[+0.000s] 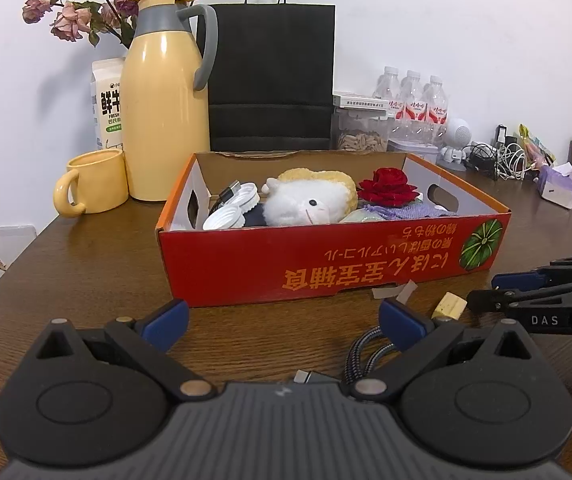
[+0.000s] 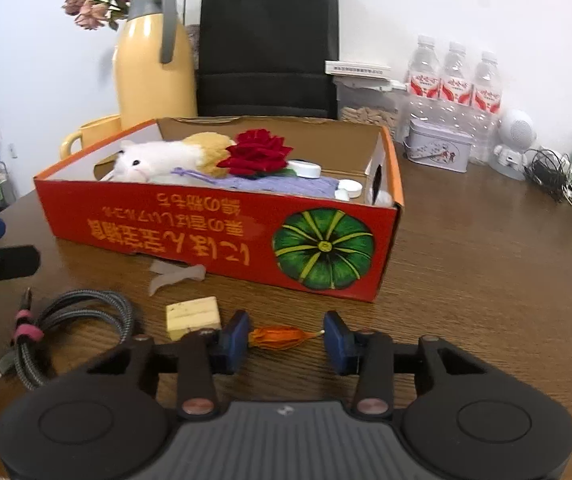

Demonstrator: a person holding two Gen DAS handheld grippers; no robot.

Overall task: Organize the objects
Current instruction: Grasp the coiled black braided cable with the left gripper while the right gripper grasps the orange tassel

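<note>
A red cardboard box (image 1: 326, 264) (image 2: 214, 232) on the wooden table holds a white plush toy (image 1: 302, 204) (image 2: 154, 160), a red rose (image 1: 388, 186) (image 2: 256, 154), white lids and a purple cloth. My left gripper (image 1: 284, 318) is open above the table in front of the box, with a braided cable (image 1: 366, 352) (image 2: 74, 320) beneath its right finger. My right gripper (image 2: 286, 340) (image 1: 486, 290) is open around a small orange folded item (image 2: 280, 338) lying on the table. A pale yellow block (image 2: 194, 316) (image 1: 450, 306) lies just left of it.
Behind the box stand a yellow thermos (image 1: 164, 104), a yellow mug (image 1: 92, 188), a black paper bag (image 1: 272, 76), water bottles (image 2: 454, 80), a tin (image 2: 440, 148) and tangled cables (image 2: 566, 180). Paper scraps (image 2: 174, 274) lie in front of the box.
</note>
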